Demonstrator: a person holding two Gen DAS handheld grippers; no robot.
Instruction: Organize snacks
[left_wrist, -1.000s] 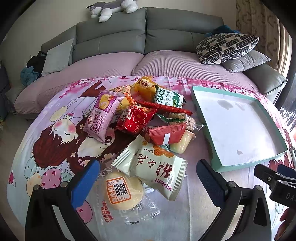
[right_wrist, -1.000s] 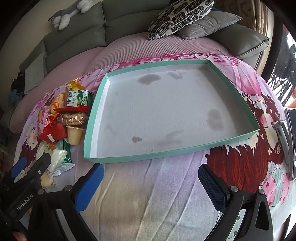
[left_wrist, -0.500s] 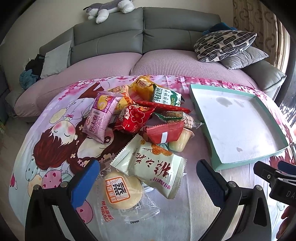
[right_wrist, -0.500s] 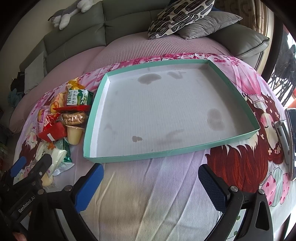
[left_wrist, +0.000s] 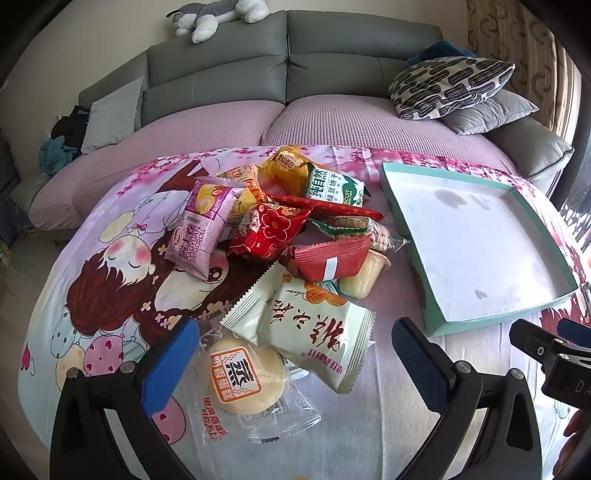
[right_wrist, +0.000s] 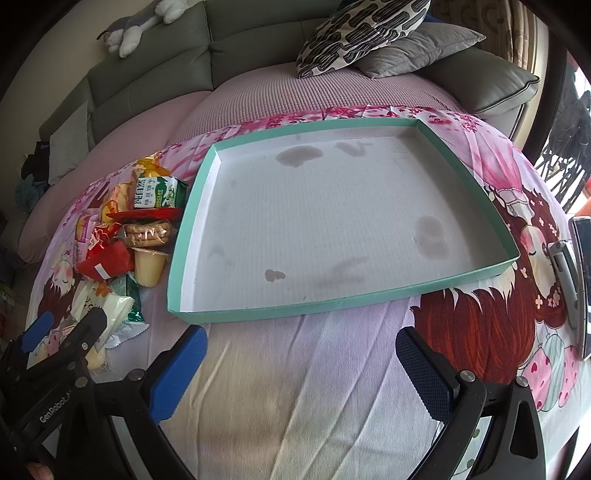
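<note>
Snacks (left_wrist: 280, 236): heaped on the cartoon cloth (left_wrist: 110, 280), just left of the tray (left_wrist: 428, 314).
Axis: red stick (left_wrist: 328, 207) lies left-right; purple pack (left_wrist: 205, 229) runs near-far.
Writing: purple pack "SWISS ROLL"; green pack (left_wrist: 334, 190) "BISCUIT".
Room: tray floor bare, stained.
Left gripper (left_wrist: 295, 360): jaws wide apart, around the bun (left_wrist: 245, 373).
Right gripper (right_wrist: 301, 373): jaws wide apart, over bare cloth.

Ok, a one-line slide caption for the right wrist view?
Open right gripper hovers before the empty teal tray, snack pile at its left.

Home living room: grey sofa (left_wrist: 221, 74), cushions (left_wrist: 450, 86).
</note>
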